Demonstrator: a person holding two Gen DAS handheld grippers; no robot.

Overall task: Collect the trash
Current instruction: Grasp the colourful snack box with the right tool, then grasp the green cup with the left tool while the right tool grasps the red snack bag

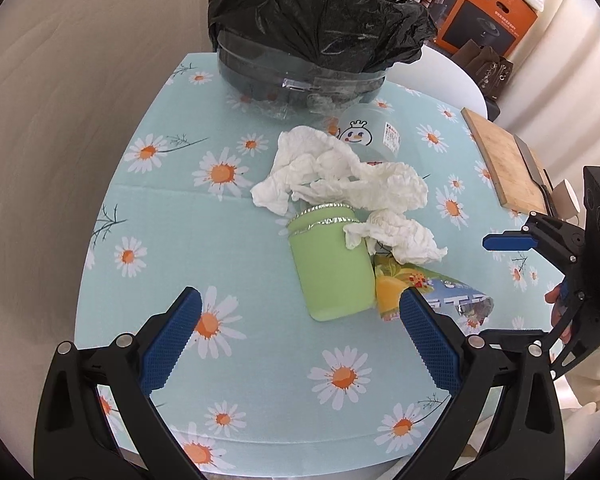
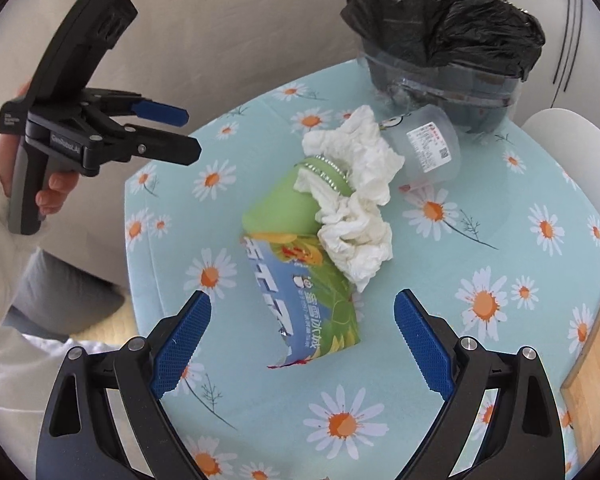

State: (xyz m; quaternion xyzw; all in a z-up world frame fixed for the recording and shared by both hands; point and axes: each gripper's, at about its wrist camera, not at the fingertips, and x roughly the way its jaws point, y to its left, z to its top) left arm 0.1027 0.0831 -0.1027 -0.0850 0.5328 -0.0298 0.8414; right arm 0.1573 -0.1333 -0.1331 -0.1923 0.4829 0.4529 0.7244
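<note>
From the left wrist, the left gripper (image 1: 300, 320) lay nearest, its blue fingers spread wide and holding nothing above the daisy-print tablecloth (image 1: 172, 216). Just beyond its fingertips the green jar (image 1: 332, 268) lay on its side, foil-rimmed mouth pointing toward the bin. A torn snack wrapper (image 1: 428, 288) touched the jar's right flank, crumpled white tissue (image 1: 340, 176) draped over the jar's mouth, and a clear plastic cup (image 1: 376, 136) lay past the tissue. The bin with a black liner (image 1: 316, 28) stood beyond the cup at the table's far edge. Well to the jar's right sat a wooden cutting board (image 1: 504, 164), and the right gripper (image 1: 512, 240) hung near it, its state unclear from this side

From the right wrist, the right gripper (image 2: 302, 316) was spread open and empty, the snack wrapper (image 2: 300, 296) lying between and just beyond its fingertips. The green jar (image 2: 280, 204) lay touching the wrapper's far end, tissue (image 2: 356, 200) over its mouth, the cup (image 2: 428, 148) and the bin (image 2: 444, 36) behind. Left of the jar, the left gripper (image 2: 192, 132) hovered open off the table's edge
</note>
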